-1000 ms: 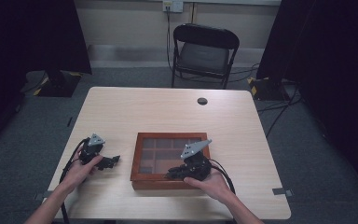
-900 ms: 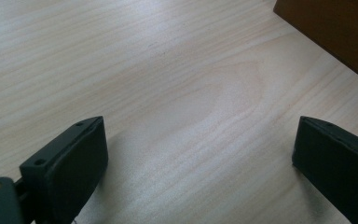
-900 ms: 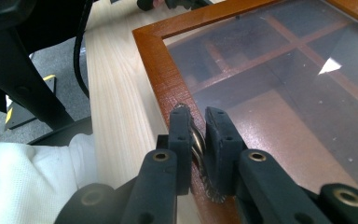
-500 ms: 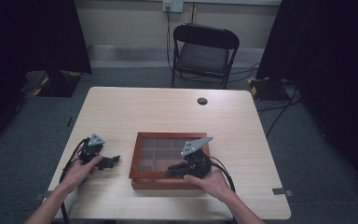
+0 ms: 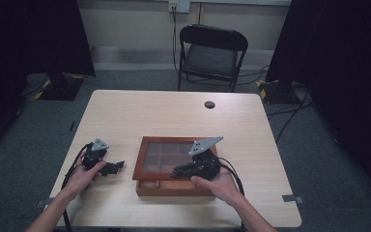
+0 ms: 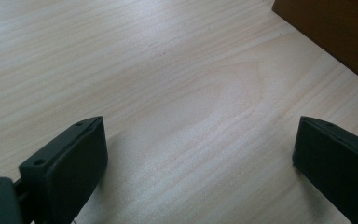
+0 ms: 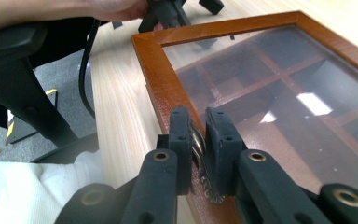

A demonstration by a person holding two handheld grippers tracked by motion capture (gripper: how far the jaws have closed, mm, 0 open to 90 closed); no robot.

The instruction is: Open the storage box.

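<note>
On the table [image 5: 125, 116], near the front edge, sits the wooden box [image 5: 174, 186], glass lid [image 7: 279, 93] with a reddish-brown frame, dark compartment dividers visible through the glass.

Right gripper [image 5: 179, 170] is over the box's near side, pointing toward the person's left. Right gripper view: jaws nearly together, clamped on a small metal knob [image 7: 199, 154] with a ridged or knurled edge at the lid's front frame [image 7: 161, 88]. Pads press it from both sides. Whether the lid is lifted off the base, can't tell.

Left gripper [image 5: 113, 166] is on the table just left of the box, apart from it, hand wrapped around its body. Left gripper view: jaws spread wide, nothing between them but bare light wood; box corner [image 6: 335, 32] shows top right, well clear of the fingers [image 6: 70, 163].

Cables trail from both grippers toward the person. Small dark round thing [image 5: 209, 104] near the table's far edge, well apart from the box. Black folding chair [image 5: 212, 53] behind the table.
</note>
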